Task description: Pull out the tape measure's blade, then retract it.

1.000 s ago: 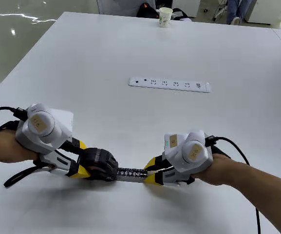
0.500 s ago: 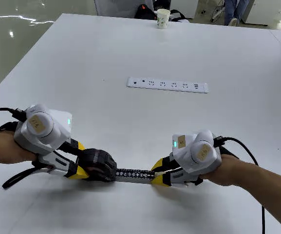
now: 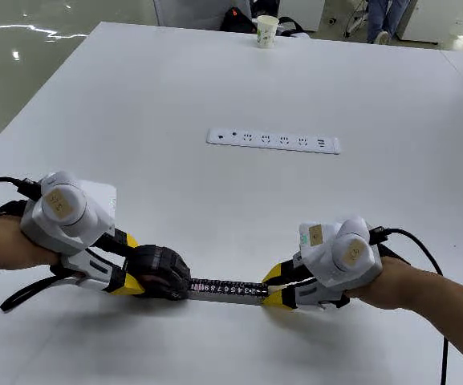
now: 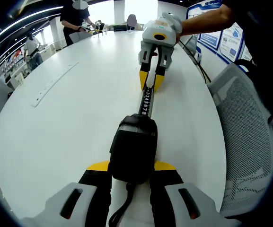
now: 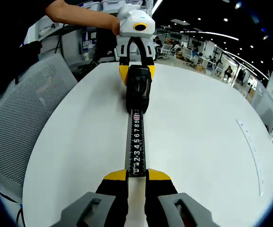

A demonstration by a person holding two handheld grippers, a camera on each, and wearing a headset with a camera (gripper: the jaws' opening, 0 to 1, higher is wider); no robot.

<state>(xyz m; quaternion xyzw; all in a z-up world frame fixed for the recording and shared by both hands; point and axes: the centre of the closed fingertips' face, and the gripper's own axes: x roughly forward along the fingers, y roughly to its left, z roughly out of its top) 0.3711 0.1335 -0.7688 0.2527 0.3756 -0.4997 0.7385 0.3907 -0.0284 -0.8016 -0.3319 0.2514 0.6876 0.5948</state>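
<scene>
**White worktop, blade part-way out**

White worktop (image 3: 215,72) carried a strip (image 3: 273,140) of sockets toward its far side. On the near side of that strip, off its left end, lay the black case (image 3: 159,271). The left gripper (image 3: 135,261) was clamped around the case's rear, its yellow-tipped fingers (image 4: 98,166) pressing on both flanks. From the case the blade (image 3: 227,287) ran flat along the worktop, roughly parallel to the strip. Its long axis pointed at the right gripper (image 3: 272,286), which sat on the near side of the strip's right end. That gripper's fingers (image 5: 115,176) were nearly together, pinching the blade's tip.

Only a short run of numbers showed, so the pull looked partly done. Case, blade and right gripper lay in one line. A pull straight away from the case, along the blade, would likely draw more out without twisting it.
</scene>
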